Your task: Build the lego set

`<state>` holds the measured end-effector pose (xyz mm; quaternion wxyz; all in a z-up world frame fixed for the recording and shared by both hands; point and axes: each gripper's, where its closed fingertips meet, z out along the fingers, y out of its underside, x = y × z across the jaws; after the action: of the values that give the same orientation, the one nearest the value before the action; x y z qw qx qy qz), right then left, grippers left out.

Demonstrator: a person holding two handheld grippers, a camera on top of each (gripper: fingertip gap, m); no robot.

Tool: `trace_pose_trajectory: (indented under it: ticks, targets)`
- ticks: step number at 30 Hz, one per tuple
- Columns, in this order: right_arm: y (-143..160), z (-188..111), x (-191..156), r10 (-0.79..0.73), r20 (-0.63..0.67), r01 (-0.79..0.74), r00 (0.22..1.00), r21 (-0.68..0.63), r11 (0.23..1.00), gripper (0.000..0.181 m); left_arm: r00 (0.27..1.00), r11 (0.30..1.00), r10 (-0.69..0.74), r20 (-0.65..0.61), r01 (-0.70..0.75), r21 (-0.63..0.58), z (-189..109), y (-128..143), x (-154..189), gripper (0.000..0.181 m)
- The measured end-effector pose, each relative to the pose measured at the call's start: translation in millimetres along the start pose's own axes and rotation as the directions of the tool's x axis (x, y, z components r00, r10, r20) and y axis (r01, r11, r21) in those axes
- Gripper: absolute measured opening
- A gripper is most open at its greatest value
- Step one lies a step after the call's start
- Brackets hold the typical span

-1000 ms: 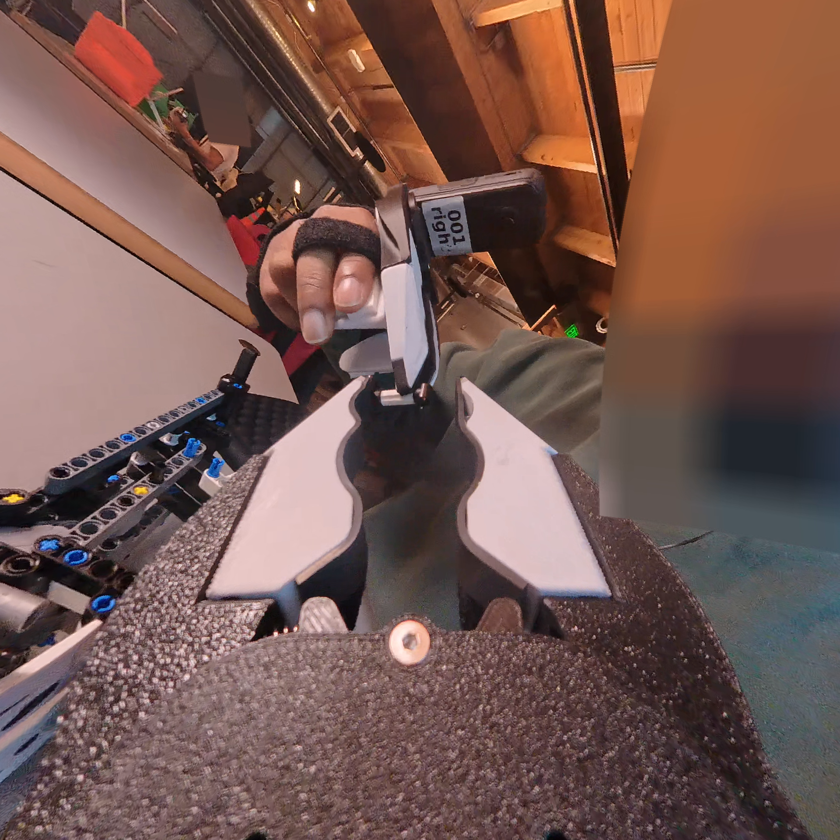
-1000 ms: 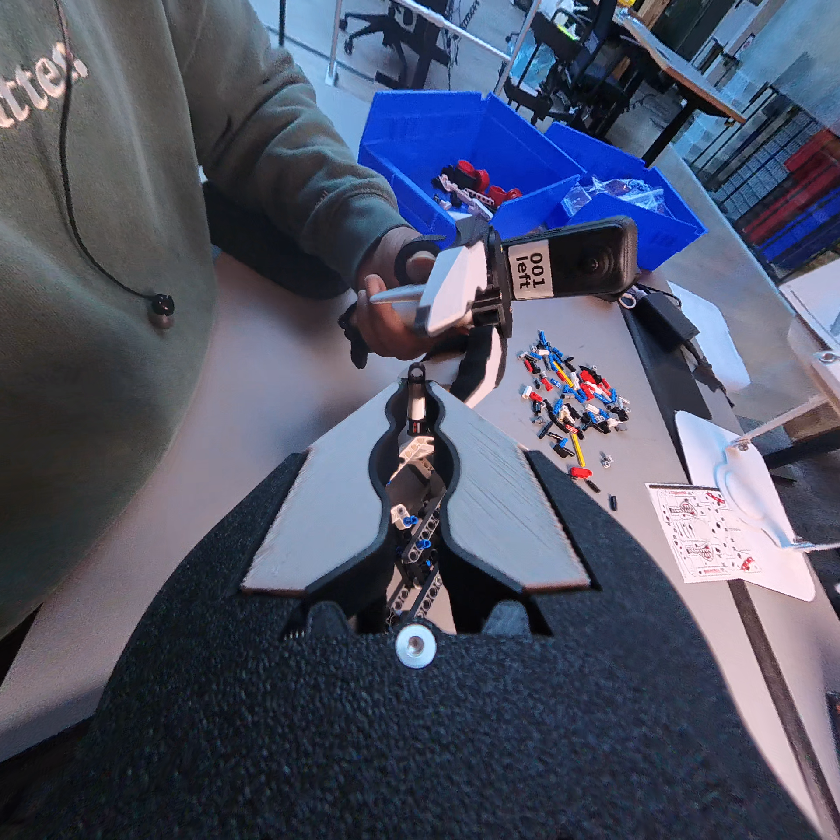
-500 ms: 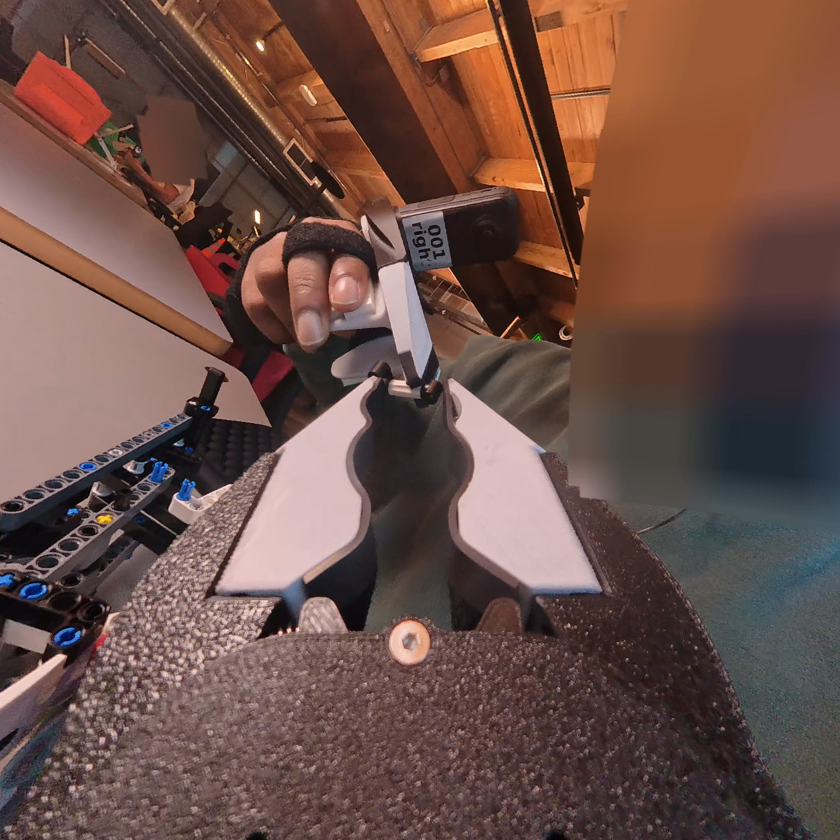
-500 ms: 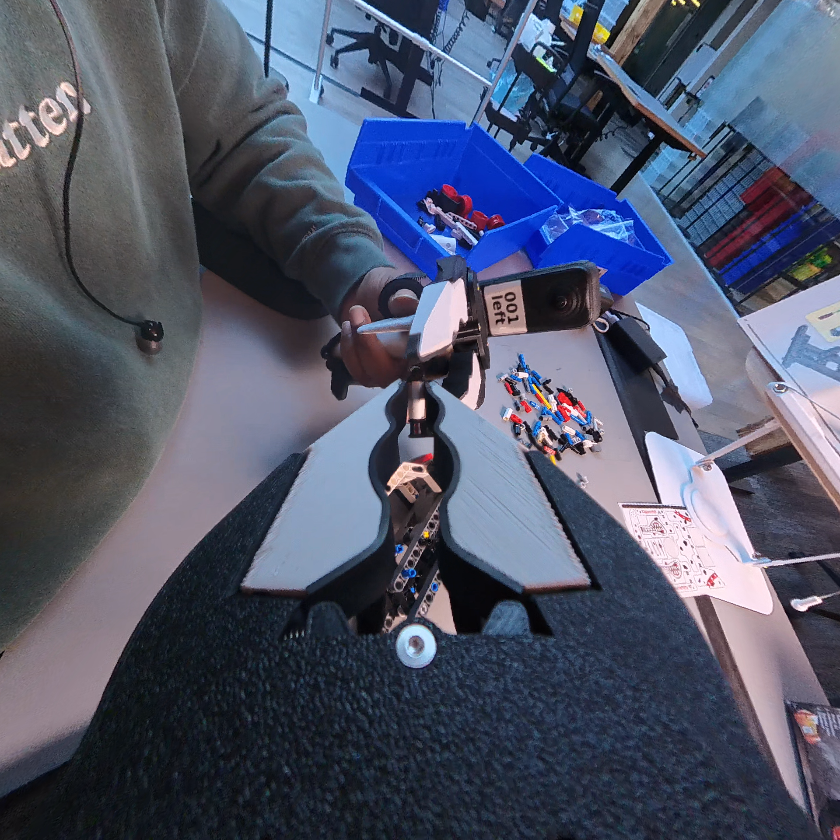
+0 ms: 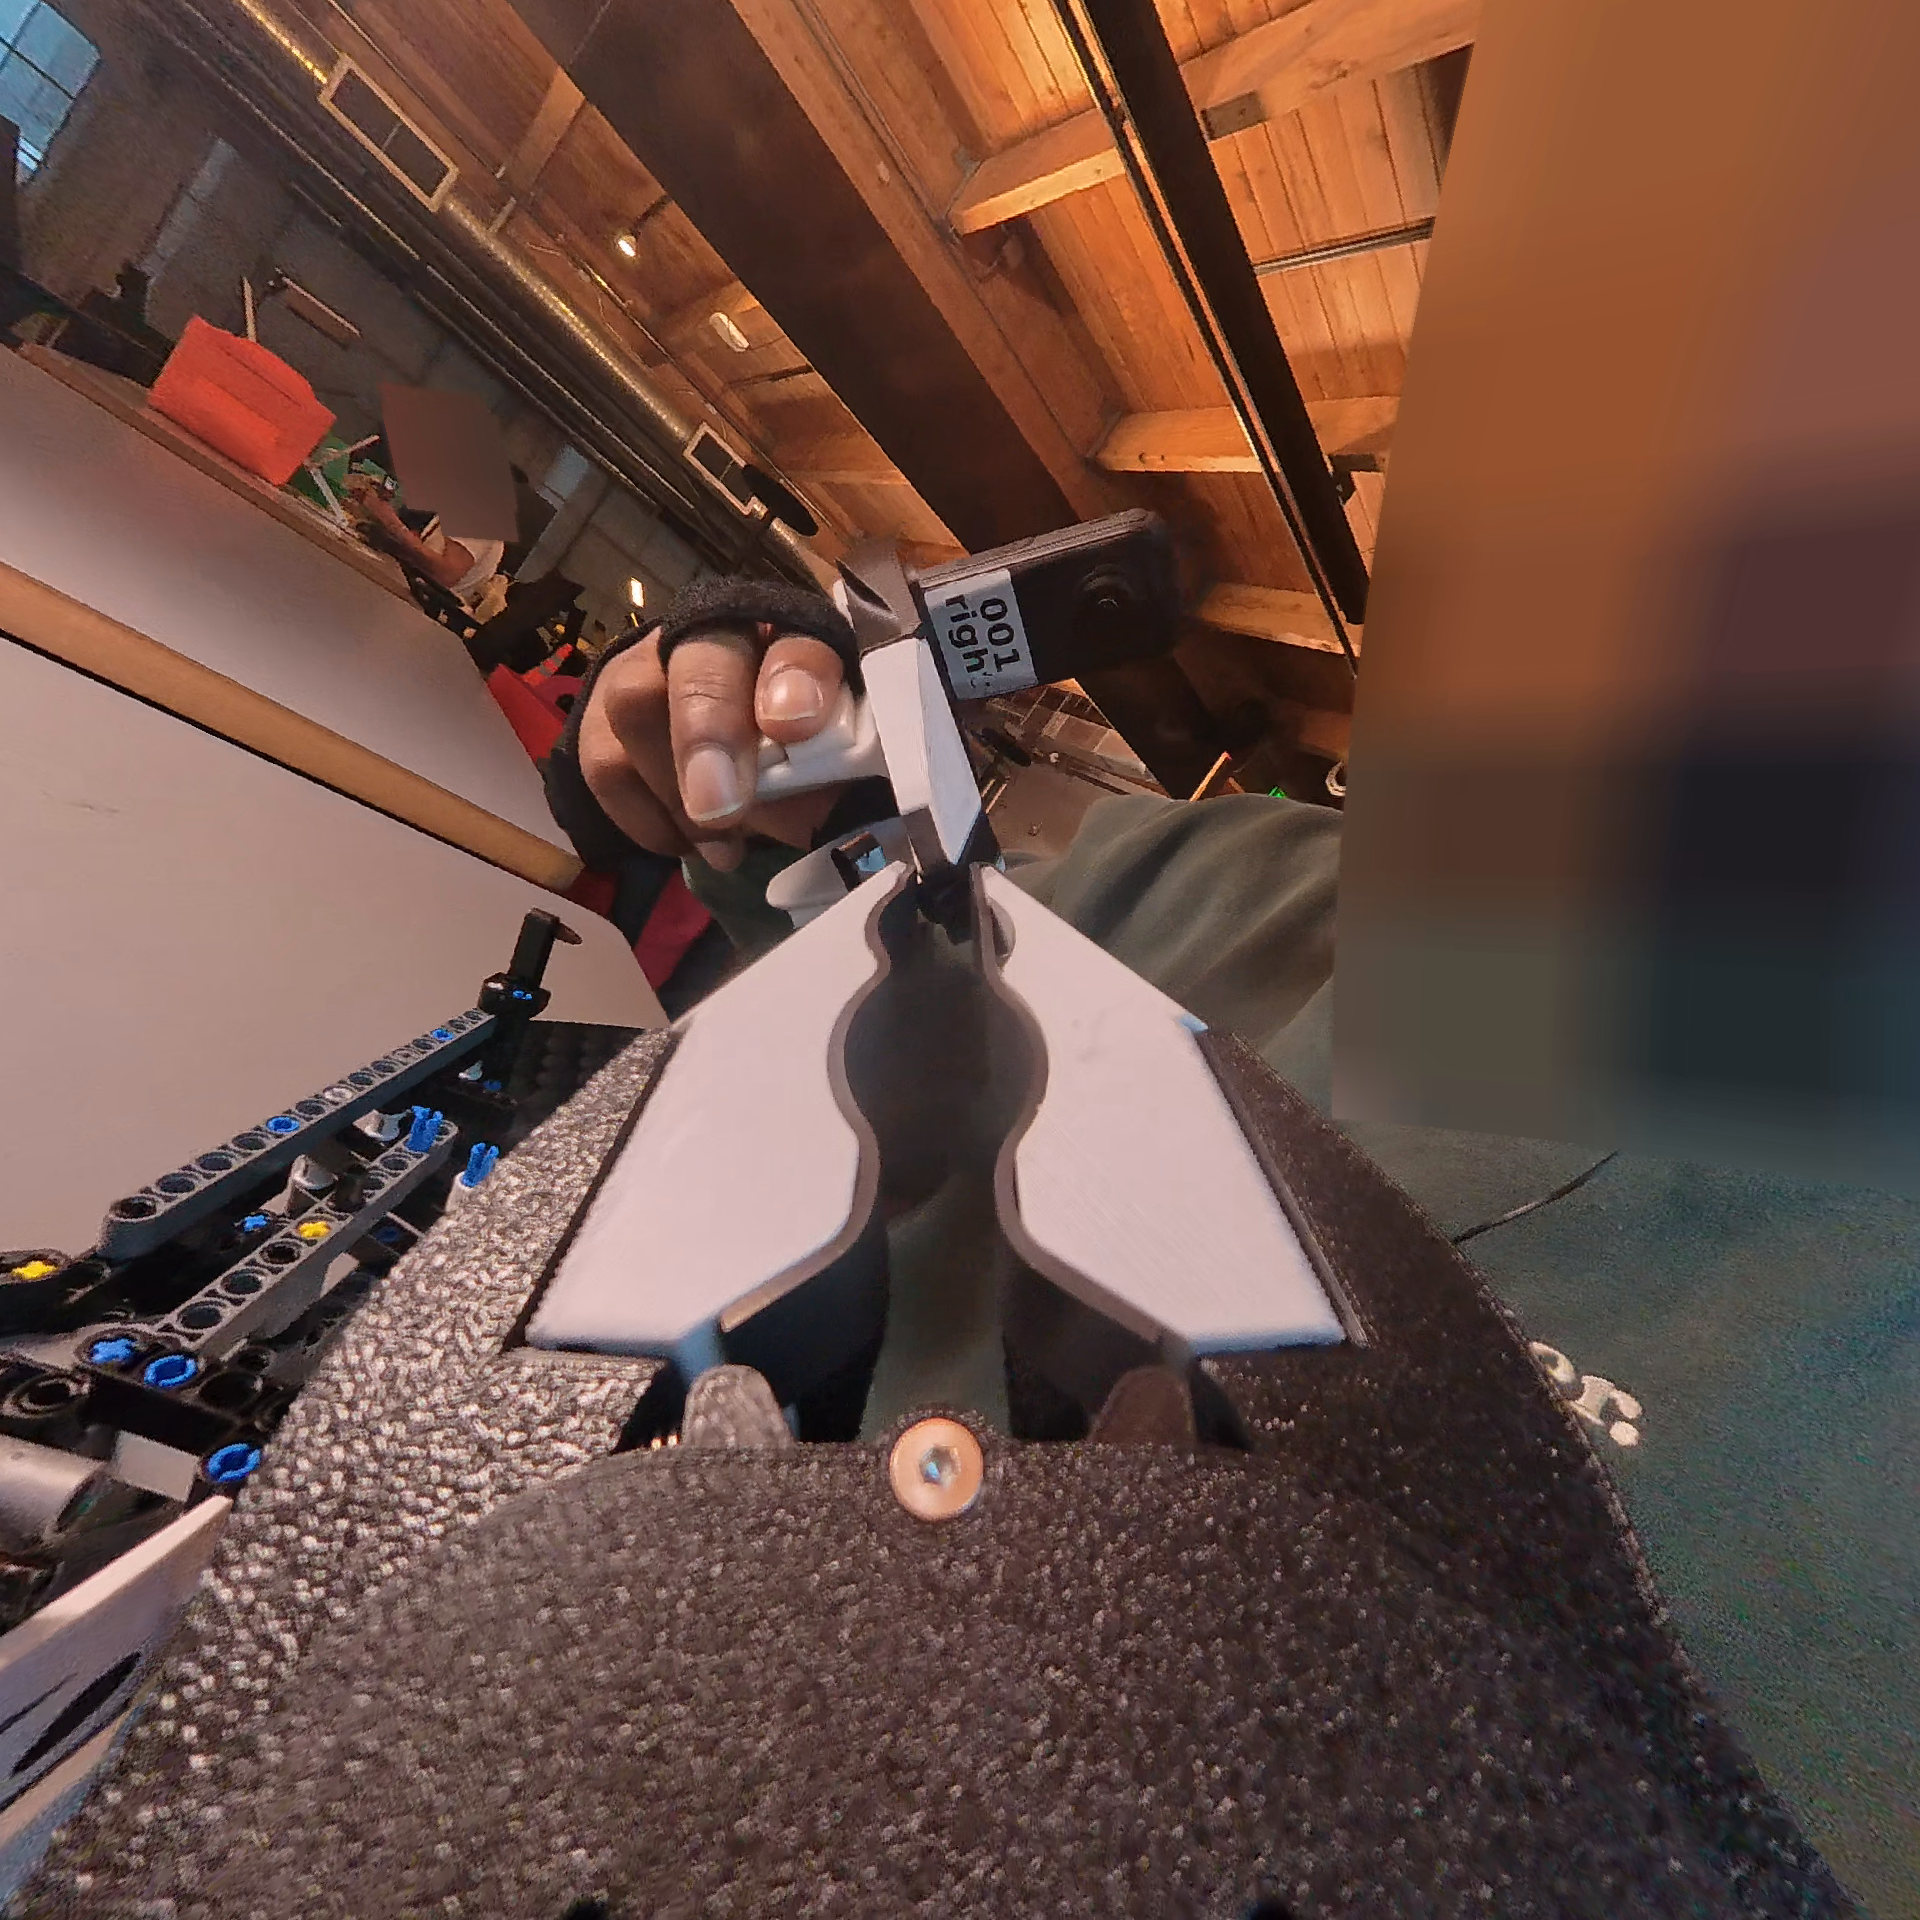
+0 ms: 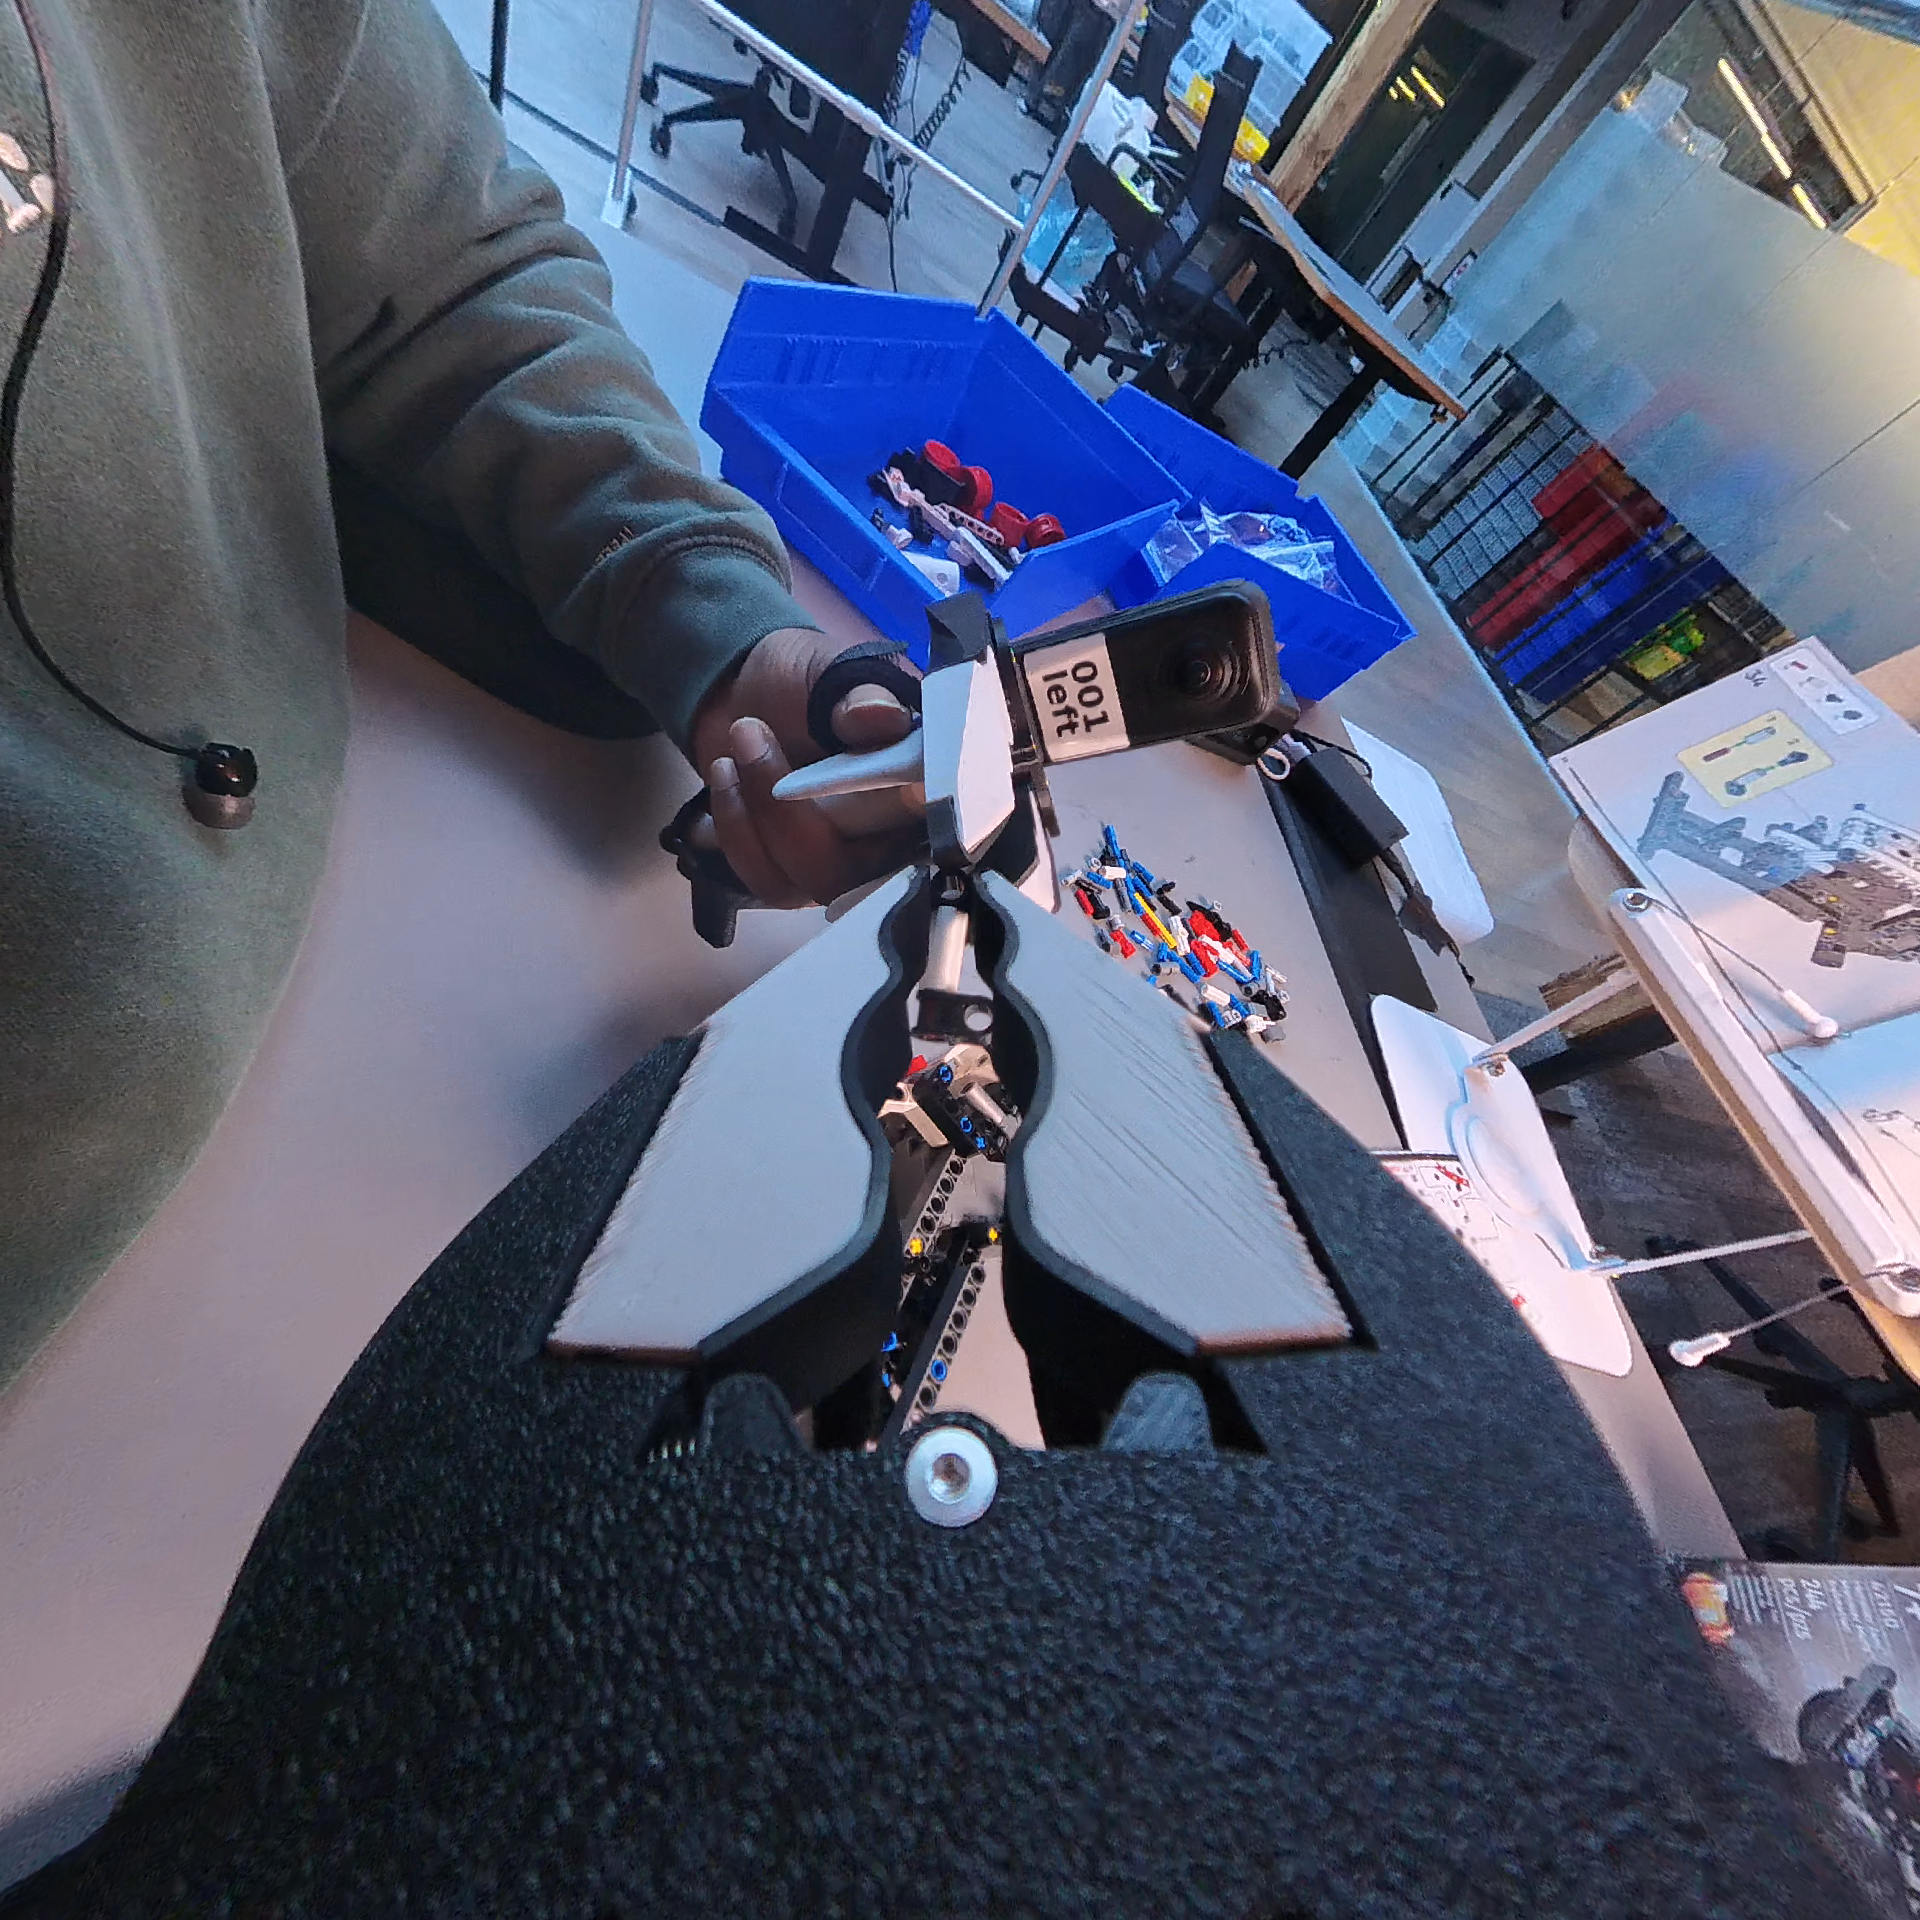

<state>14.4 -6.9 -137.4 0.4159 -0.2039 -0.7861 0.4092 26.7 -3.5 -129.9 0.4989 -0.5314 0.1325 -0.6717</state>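
Tip to tip above the bench point(image 6: 499, 997), the left hand-held gripper point(image 5: 940, 902) and right hand-held gripper point(image 6: 948, 885) both pinch a small black pin point(image 5: 943, 900), apparently mid-handover; next, one must let go.

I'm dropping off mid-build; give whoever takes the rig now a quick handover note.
Right gripper: shut on a small grey pin.
Left gripper: jaws nearly shut, tip to tip with the right; its grip unclear.
Partly built frame lies on the table beneath; loose parts pile beyond.
Done: frame's long beams joined. Left: fit this pin, then work through the pile.
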Motion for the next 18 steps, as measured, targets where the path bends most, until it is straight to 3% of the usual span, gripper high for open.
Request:
trace_pose_trajectory:
  ticks: [6, 9, 12, 15, 18]
  targets:
    - [-6.6, -0.6, 0.4, -0.027, -0.014, 0.028, 1.0, 0.028, 0.999, 0.007, 0.999, 1.0, 0.031, -0.009, -0.031, 0.001, 1.2, -1.7, 5.9, 0.011]
    - [-5.4, -2.3, 2.5, -0.008, -0.008, 0.008, 1.0, 0.027, 1.0, 0.006, 0.999, 0.999, 0.009, -0.048, -0.007, 0.039, -1.3, -8.0, 11.3, 0.023]
    - [-1.0, -4.8, 2.4, 0.032, 0.017, -0.032, 0.999, 0.023, 0.999, 0.006, 0.999, 0.998, 0.043, 0.002, -0.043, 0.043, -8.0, -12.6, 5.0, 0.025]
    - [16.0, -6.8, 3.1, 0.086, 0.058, -0.084, 0.995, -0.026, 0.996, 0.006, 0.961, 0.971, 0.221, 0.165, -0.201, -0.128, -15.4, -0.8, -14.5, 0.026]
    - [42.3, -8.8, -1.1, 0.189, 0.134, -0.177, 0.973, -0.099, 0.979, 0.006, 0.845, 0.849, 0.463, 0.266, -0.337, -0.406, -23.7, 22.6, -36.0, 0.027]
